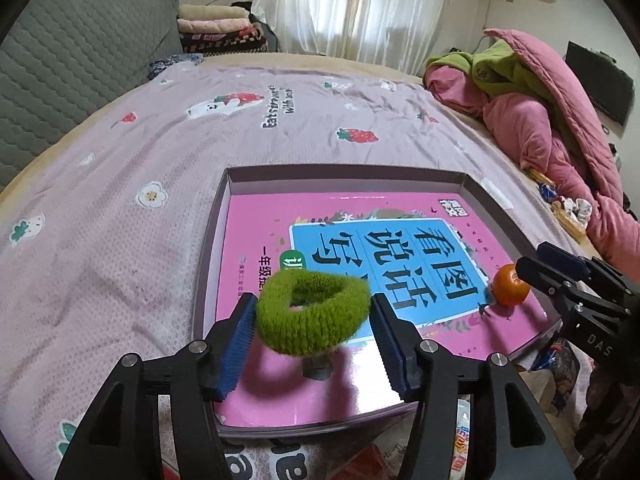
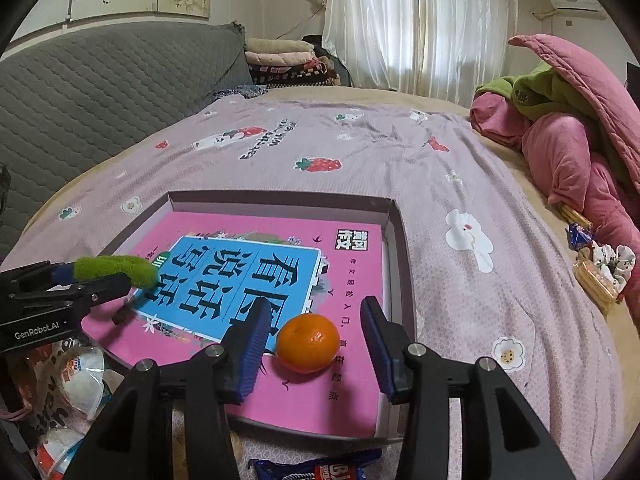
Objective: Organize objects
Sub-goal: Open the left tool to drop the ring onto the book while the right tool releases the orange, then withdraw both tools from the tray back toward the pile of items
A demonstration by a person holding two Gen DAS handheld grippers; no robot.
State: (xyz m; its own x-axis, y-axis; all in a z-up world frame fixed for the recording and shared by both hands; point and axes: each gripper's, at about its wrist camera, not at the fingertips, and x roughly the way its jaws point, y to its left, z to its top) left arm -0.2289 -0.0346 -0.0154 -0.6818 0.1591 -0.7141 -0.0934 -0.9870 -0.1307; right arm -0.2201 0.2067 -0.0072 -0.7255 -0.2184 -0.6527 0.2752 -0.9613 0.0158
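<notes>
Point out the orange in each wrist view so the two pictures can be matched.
Left wrist view: the orange sits far right, on the pink book, just ahead of the right tongs.
Right wrist view: low centre, on the book between the open right tongs.
Shared landmark: the book's blue title panel, beside the orange.

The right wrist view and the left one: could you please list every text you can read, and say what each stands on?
"看图说话写话" on the blue panel of the pink book.
"GenRobot.AI" on the left tongs housing.
"DAS", cut off, on the right tongs housing.
"Eat strawberry with me", partly legible, on the bedsheet.
The book's small print and the snack wrappers are too small or blurred to read.
</notes>
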